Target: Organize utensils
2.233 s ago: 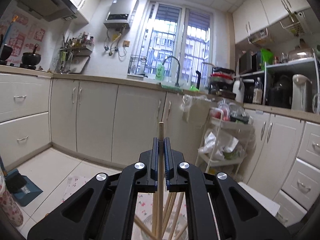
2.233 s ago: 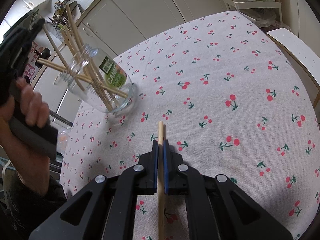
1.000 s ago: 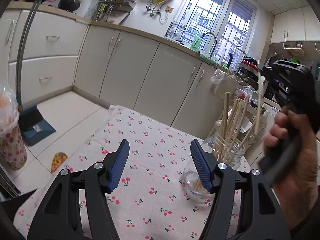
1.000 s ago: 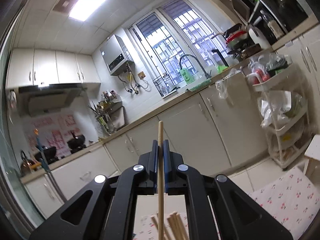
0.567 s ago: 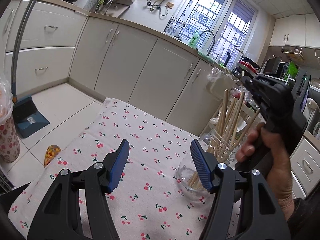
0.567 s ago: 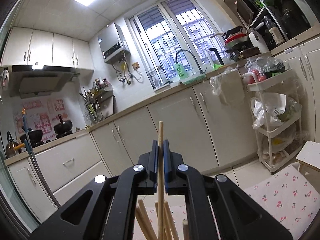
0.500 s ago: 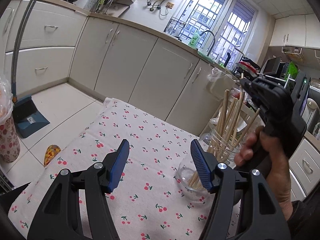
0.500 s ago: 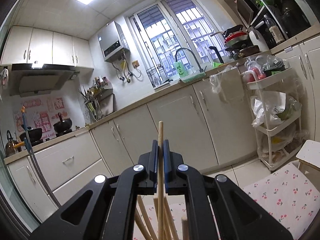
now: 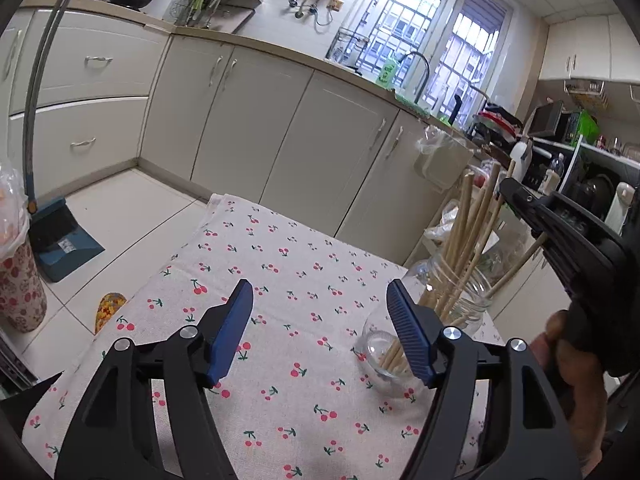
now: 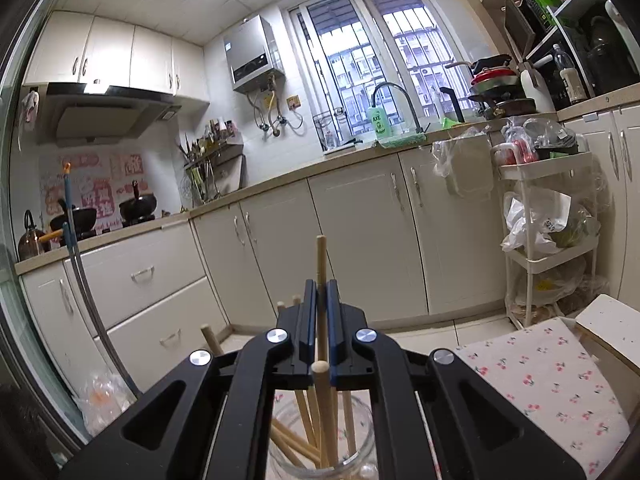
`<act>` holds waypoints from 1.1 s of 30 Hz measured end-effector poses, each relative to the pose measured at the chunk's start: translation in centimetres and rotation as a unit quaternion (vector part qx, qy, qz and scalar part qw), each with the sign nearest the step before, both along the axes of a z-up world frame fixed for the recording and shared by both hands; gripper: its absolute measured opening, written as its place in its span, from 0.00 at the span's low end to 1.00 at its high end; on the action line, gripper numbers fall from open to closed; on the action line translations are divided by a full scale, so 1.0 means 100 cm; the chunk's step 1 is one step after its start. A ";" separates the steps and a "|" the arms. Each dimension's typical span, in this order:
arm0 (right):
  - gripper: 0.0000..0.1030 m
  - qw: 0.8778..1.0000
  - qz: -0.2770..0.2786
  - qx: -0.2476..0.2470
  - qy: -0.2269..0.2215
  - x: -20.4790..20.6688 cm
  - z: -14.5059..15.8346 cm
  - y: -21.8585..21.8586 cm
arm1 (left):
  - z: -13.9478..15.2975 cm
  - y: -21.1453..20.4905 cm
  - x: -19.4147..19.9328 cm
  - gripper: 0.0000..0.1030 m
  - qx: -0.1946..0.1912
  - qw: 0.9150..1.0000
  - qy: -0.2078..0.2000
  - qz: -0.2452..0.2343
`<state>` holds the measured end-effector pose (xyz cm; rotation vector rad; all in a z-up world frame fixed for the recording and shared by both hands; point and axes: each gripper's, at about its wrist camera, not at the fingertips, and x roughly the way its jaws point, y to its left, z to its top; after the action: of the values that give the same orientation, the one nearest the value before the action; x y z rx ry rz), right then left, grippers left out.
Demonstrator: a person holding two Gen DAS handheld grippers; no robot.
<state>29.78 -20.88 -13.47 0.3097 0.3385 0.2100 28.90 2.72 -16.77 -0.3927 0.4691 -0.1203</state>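
A clear glass jar point(image 9: 460, 304) stands on the cherry-print tablecloth point(image 9: 280, 320) at the right, holding several wooden chopsticks point(image 9: 468, 232). My left gripper point(image 9: 320, 332) is open and empty, low over the cloth to the left of the jar. My right gripper point(image 10: 319, 292) is shut on one wooden chopstick point(image 10: 320, 256), held upright right above the jar point(image 10: 320, 440); the chopstick's lower part reaches down among the others. In the left wrist view the right gripper's black body point(image 9: 568, 232) and the hand are at the far right.
The table's far edge point(image 9: 224, 200) drops to a tiled floor. A dustpan point(image 9: 56, 232) and a patterned bin point(image 9: 16, 280) stand at the left. White cabinets point(image 10: 360, 240) run behind, with a wire trolley point(image 10: 548, 240) at the right.
My left gripper let go of its chopstick, opened and drew back over the cloth. My right gripper carried its chopstick up over the jar and has been lowering it into the jar.
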 end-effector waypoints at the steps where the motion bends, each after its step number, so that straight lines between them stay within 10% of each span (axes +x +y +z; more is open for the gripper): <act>1: 0.06 1.000 0.000 0.003 0.004 -0.002 0.001 -0.002 | 0.002 -0.001 -0.001 0.65 0.002 1.000 0.002 -0.001; 19: 0.27 0.999 0.029 -0.004 0.021 -0.036 0.032 -0.016 | 0.039 -0.013 -0.029 0.72 0.036 0.999 0.001 -0.021; 33: 0.79 0.973 -0.032 -0.046 0.222 -0.120 0.014 -0.032 | 0.095 -0.029 -0.060 0.90 0.119 0.990 0.058 -0.039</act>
<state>17.81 -24.13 -12.08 0.2733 0.7782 0.0589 22.87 -0.23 -7.29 -0.1463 0.6076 -0.1166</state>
